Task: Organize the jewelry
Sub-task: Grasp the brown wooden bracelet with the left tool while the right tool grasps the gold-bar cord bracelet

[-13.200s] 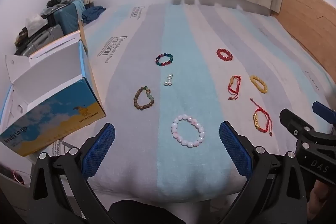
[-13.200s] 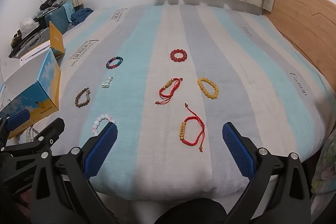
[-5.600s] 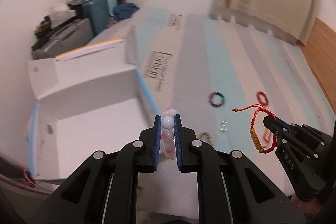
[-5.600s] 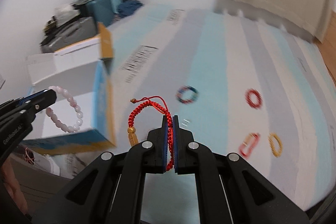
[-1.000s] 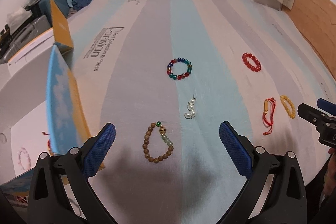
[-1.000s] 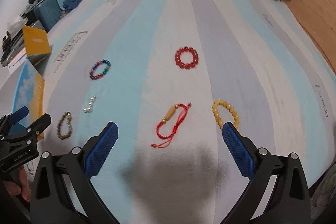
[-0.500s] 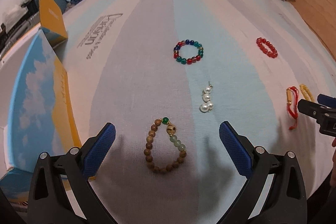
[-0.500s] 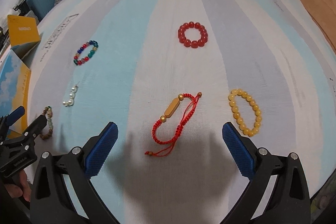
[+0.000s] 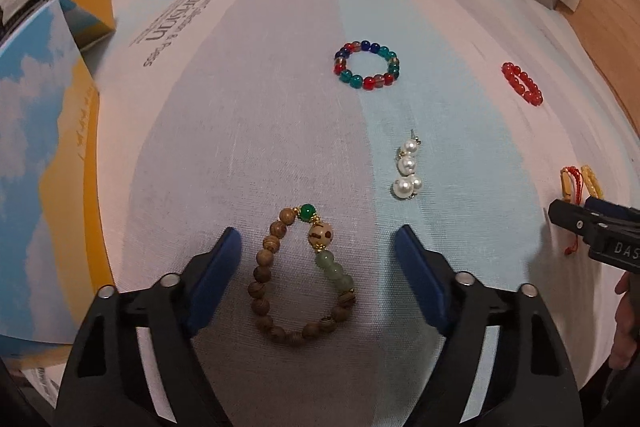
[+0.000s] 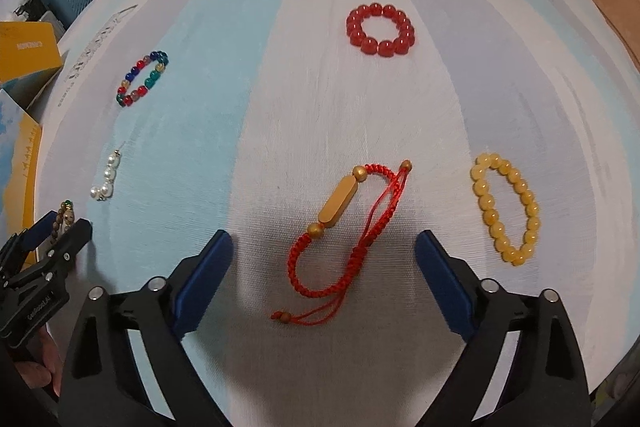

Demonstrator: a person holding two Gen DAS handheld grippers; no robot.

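Two bracelets lie each between a spread pair of blue pads on the striped bed sheet [image 9: 224, 115]; the brown wooden-bead bracelet with green stones [image 9: 301, 274] sits inside the gap of the left gripper [image 9: 318, 277], its loop stretched lengthwise along the fingers and nearer the left pad; the red braided cord bracelet with a gold tube bead [image 10: 347, 231] lies slantwise within the released right gripper [image 10: 323, 277], its tail cords trailing back toward the palm; both grippers hold nothing; each arm is plainly nearer its own piece, so closing straight down looks apt; the yellow-and-blue cardboard box [image 9: 48, 147] stands to the left.
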